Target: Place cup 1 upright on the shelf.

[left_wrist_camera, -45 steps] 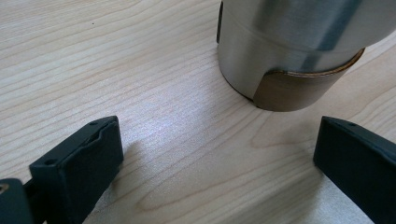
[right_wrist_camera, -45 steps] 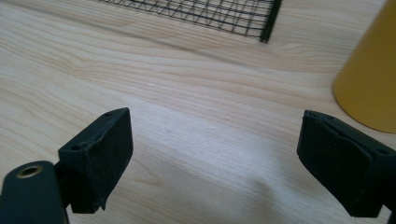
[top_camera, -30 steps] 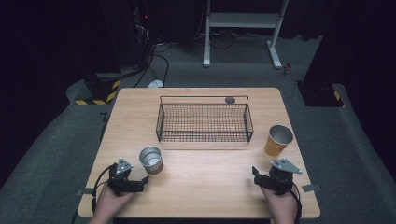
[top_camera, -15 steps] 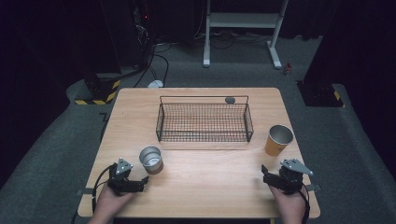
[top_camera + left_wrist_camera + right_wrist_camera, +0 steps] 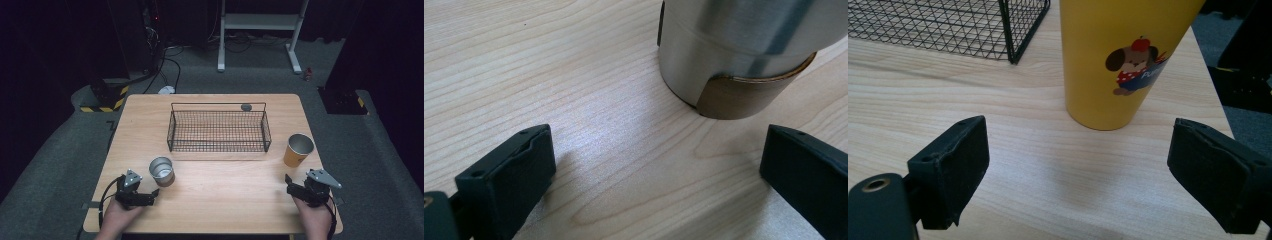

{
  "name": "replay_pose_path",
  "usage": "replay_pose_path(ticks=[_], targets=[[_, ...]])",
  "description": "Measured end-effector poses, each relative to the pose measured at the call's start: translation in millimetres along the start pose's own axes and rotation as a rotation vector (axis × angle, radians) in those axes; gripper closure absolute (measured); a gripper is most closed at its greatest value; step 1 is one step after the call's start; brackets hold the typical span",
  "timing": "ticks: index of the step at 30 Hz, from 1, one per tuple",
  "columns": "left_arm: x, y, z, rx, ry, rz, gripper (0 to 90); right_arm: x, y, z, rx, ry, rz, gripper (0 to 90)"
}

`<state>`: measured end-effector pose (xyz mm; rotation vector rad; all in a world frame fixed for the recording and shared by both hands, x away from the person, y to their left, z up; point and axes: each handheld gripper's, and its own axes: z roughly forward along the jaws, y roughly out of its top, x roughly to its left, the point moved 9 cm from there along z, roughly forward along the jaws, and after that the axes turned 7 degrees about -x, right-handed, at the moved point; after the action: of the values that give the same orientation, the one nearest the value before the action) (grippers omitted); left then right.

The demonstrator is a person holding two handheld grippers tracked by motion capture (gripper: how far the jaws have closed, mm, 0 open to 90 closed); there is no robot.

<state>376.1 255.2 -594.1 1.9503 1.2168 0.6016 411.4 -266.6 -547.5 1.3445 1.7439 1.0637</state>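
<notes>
Since a second ago the right gripper [image 5: 295, 184] has shifted right and now points at the yellow cup [image 5: 298, 150], which stands upright near the right table edge, right of the wire basket [image 5: 218, 131]. Its jaws stand wide apart, the cup just ahead of them. The left gripper [image 5: 150, 196], jaws also spread, sits near the steel cup [image 5: 161, 171] at the near left. Neither cup is grasped and the basket lies empty, so the work looks barely begun
</notes>
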Motion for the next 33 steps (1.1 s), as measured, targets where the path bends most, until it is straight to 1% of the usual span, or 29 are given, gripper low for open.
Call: replay_pose_path(ticks=[6, 8, 11, 12, 17, 26, 29, 33], targets=[[0.0, 0.2, 0.3, 0.001, -0.001, -0.001, 1.4, -2.9, 0.6, 3.7, 0.011, -0.008, 0.005, 9.4], [0.0, 0.1, 0.3, 0.002, -0.002, 0.000, 1.2, -4.7, 2.8, 5.4, 0.012, -0.012, 0.012, 9.1], [0.0, 0.2, 0.4, 0.002, -0.001, -0.001, 1.3, -5.5, 4.9, 6.4, 0.010, -0.012, 0.010, 9.1], [0.0, 0.2, 0.4, 0.002, -0.001, -0.001, 1.2, -7.1, 8.1, 7.8, 0.007, -0.014, 0.002, 9.1], [0.0, 0.1, 0.3, 0.002, -0.001, -0.001, 1.2, -9.8, 15.1, 10.1, -0.004, -0.014, 0.003, 9.1], [0.0, 0.2, 0.4, 0.001, 0.000, -0.002, 1.2, -17.3, 26.1, 18.8, -0.021, -0.029, 0.001, 9.1], [0.1, 0.2, 0.4, 0.001, 0.000, -0.001, 1.2, -18.3, 27.8, 22.0, -0.017, -0.023, 0.005, 9.1], [0.1, 0.2, 0.4, 0.001, 0.000, -0.002, 1.2, -17.9, 30.1, 25.4, -0.009, -0.008, 0.035, 9.1]])
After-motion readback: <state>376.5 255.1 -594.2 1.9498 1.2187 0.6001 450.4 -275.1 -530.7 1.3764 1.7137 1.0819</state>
